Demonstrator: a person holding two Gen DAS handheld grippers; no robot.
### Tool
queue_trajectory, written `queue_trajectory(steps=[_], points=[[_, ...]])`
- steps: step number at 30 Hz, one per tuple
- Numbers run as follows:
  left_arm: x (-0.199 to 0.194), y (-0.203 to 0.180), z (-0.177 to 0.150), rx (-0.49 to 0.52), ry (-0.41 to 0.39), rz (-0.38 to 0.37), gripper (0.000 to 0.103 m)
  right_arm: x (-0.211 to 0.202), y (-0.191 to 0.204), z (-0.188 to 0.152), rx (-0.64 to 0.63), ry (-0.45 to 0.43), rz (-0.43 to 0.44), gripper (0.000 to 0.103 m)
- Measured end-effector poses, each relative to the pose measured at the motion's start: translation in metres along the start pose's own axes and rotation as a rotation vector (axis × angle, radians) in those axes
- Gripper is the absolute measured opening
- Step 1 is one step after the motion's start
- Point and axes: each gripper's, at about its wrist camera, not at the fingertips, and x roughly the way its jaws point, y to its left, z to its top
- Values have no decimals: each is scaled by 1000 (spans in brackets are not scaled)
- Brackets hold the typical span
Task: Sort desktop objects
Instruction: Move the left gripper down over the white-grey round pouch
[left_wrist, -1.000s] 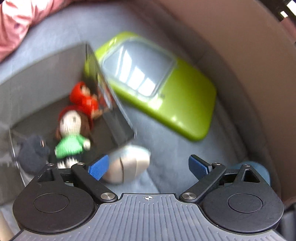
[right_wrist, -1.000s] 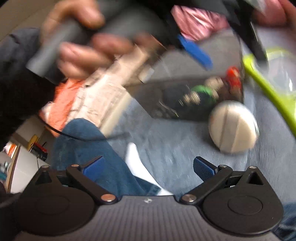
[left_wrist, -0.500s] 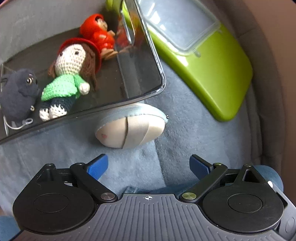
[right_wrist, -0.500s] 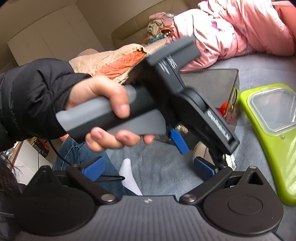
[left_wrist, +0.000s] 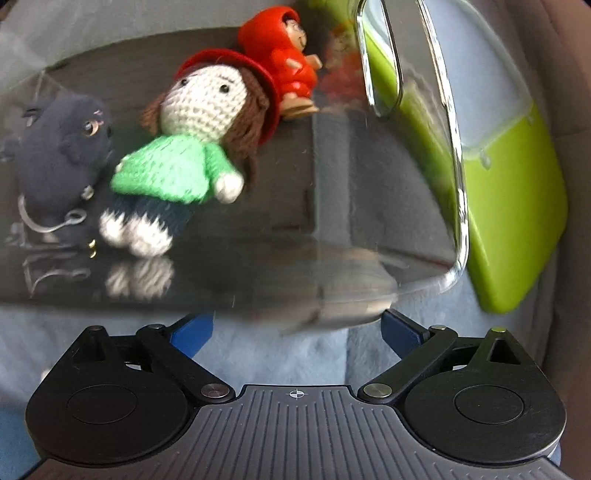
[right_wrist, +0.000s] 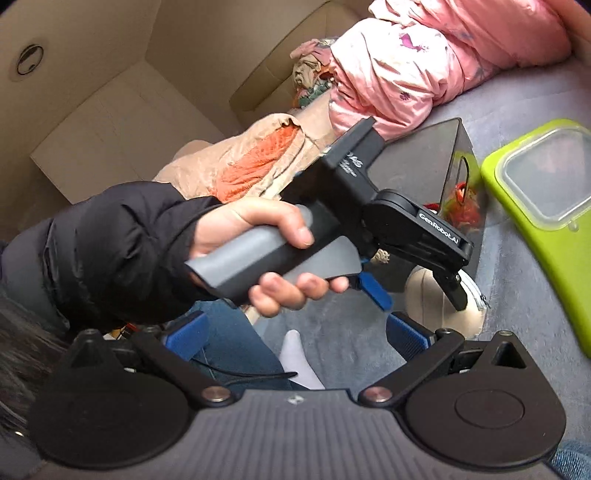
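A clear plastic box (left_wrist: 456, 229) holds a crochet doll in a green top (left_wrist: 184, 162), a dark grey plush (left_wrist: 62, 155) and a red hooded figure (left_wrist: 284, 62). A round cream pouch (right_wrist: 472, 306) lies on the blue fabric against the box's near wall; in the left wrist view it is a blur behind that wall (left_wrist: 354, 291). My left gripper (left_wrist: 297, 330) is open, its fingers on either side of the pouch; it also shows in the right wrist view (right_wrist: 413, 293). My right gripper (right_wrist: 295, 334) is open and empty, held back above the fabric.
A lime green lid with a clear window (left_wrist: 517, 206) lies right of the box, seen too in the right wrist view (right_wrist: 535, 199). Pink bedding (right_wrist: 424, 66) and an orange-tan bundle (right_wrist: 251, 162) lie behind. My leg in jeans and a white sock (right_wrist: 295, 354) are near.
My left gripper has moved forward and down to the box's near wall, so the pouch now sits between its open fingers. My right gripper has drawn back slightly.
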Motion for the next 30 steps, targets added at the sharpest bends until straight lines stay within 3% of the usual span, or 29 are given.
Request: queue_trajectory(steps=[3, 7, 9, 13, 16, 19, 22, 27, 30], points=[[3, -2, 4, -21, 9, -39, 101, 7, 3, -1, -23, 35, -30, 103], [8, -11, 19, -38, 29, -2, 103, 11, 5, -1, -31, 51, -38, 103], [17, -11, 25, -68, 84, 14, 103, 10, 4, -3, -23, 48, -37, 103], [30, -13, 21, -16, 130, -14, 103, 9, 3, -3, -17, 44, -30, 103], [40, -1, 10, -75, 234, -64, 103, 8, 3, -4, -16, 43, -29, 103], [52, 10, -9, -119, 332, -52, 103, 9, 3, -3, -14, 40, -28, 103], [51, 12, -21, -82, 296, -20, 103, 8, 3, -4, -16, 39, -30, 103], [53, 32, -30, -93, 289, -70, 103, 10, 5, -5, -27, 45, -35, 103], [51, 44, -34, -41, 181, -77, 103, 10, 4, -4, -26, 45, -35, 103]])
